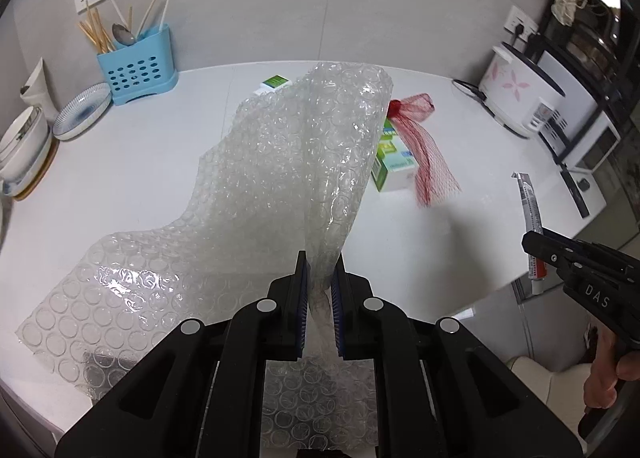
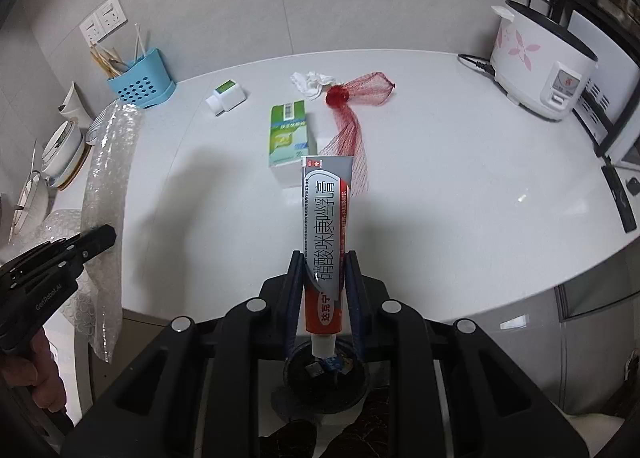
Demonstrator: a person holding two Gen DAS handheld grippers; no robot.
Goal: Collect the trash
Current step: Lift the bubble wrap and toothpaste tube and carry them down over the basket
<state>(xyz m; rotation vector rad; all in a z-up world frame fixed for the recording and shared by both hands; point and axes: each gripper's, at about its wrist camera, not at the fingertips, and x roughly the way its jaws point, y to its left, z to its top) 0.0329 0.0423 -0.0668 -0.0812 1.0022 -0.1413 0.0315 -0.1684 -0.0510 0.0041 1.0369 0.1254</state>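
Trash here is partly gathered: the left hand-held gripper (image 1: 320, 278) is clamped tight on a fold of the bubble wrap (image 1: 280, 162), whose loose end trails on the tabletop (image 1: 460, 186), and the right hand-held gripper (image 2: 325, 278) pinches the ointment tube (image 2: 326, 226) near its cap end. Both point steeply down. Carrying them off well probably means lifting the sheet clear so it cannot sweep the green box (image 2: 289, 134) or red net (image 2: 352, 126).

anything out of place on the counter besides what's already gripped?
Yes: litter mid-counter. A red mesh net draped over a green-white box, a crumpled white tissue behind them, and a small white bottle tipped on its side.
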